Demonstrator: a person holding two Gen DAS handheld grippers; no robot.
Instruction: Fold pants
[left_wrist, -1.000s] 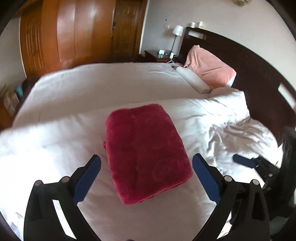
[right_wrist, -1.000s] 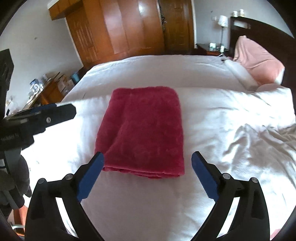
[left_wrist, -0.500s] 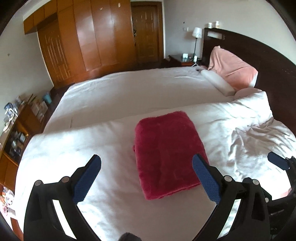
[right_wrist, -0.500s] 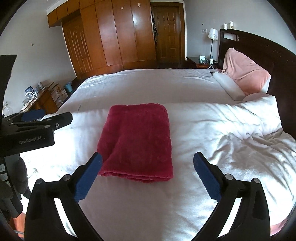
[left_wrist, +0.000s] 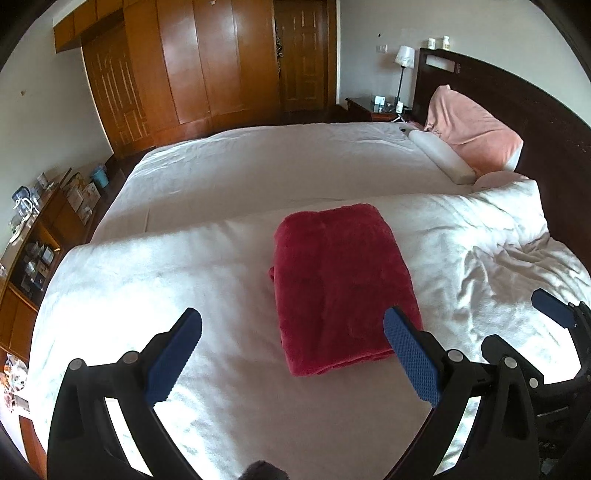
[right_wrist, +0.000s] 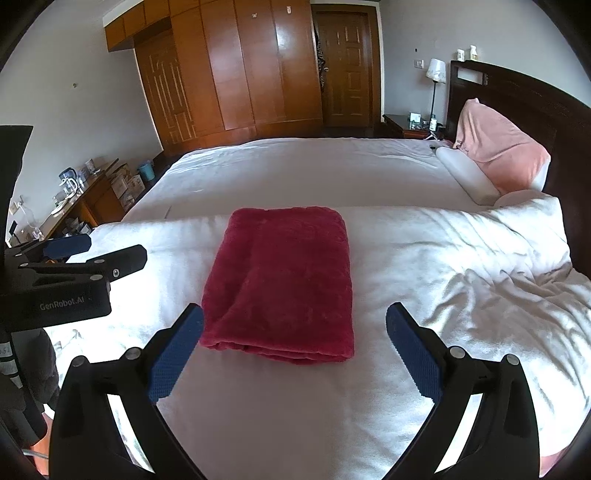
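We have pulled back both wide-open, empty hand-held grippers, left hand-held gripper (left_wrist: 291, 356) and right hand-held gripper (right_wrist: 294, 352), so the red pants (right_wrist: 282, 284) lie folded mid-frame on the bed (right_wrist: 369, 406), looking done.

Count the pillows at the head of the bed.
2, maybe more hidden. A pink pillow leans upright against the dark headboard. A white bolster pillow lies flat in front of it. The bunched white duvet could cover others.
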